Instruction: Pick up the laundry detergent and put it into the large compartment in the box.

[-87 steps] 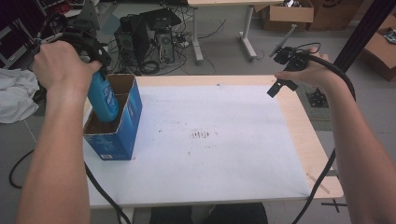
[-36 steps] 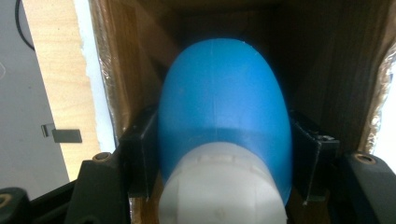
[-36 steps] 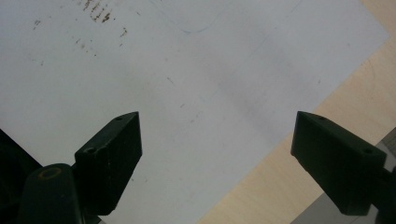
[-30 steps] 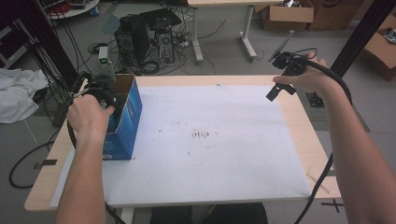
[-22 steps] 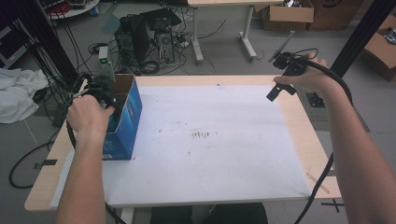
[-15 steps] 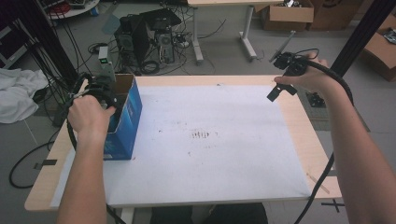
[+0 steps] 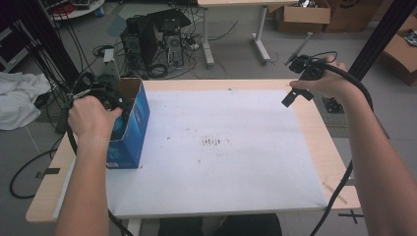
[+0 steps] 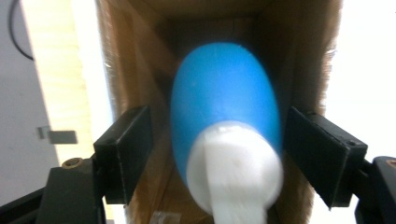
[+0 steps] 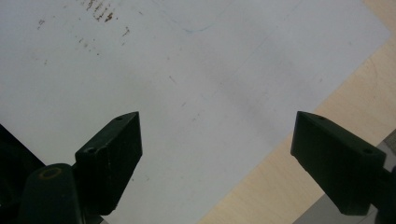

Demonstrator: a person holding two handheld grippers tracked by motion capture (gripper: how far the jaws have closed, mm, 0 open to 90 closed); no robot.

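Looked like the bottle point(image 8: 226, 135) was pretty much packed at this point. It sat inside the blue box point(image 7: 134, 129) at the left edge of the table point(image 7: 314, 132), white cap toward the camera in the left gripper view, body pointing down into the cardboard. The left gripper point(image 8: 224, 154) was over the box mouth with its jaws spread to either side of the bottle; I could see gaps between the pads and the blue plastic, so I'd say it had let go. My read: the drop-in was done, and what was left was just pulling that gripper back out of the box, plus maybe closing flaps if that's even part of it.

The right gripper point(image 7: 297, 91) hung over the far right corner of the table, jaws wide apart with nothing between them, just the white sheet point(image 9: 177, 84) and a strip of wood edge below it.

Compared with about three seconds earlier: back then the bottle was sticking up out of the box top, held up high in the left gripper. Now it was down in the box and the left hand point(image 7: 91, 118) had dropped to the box rim. The right arm had hardly budged.
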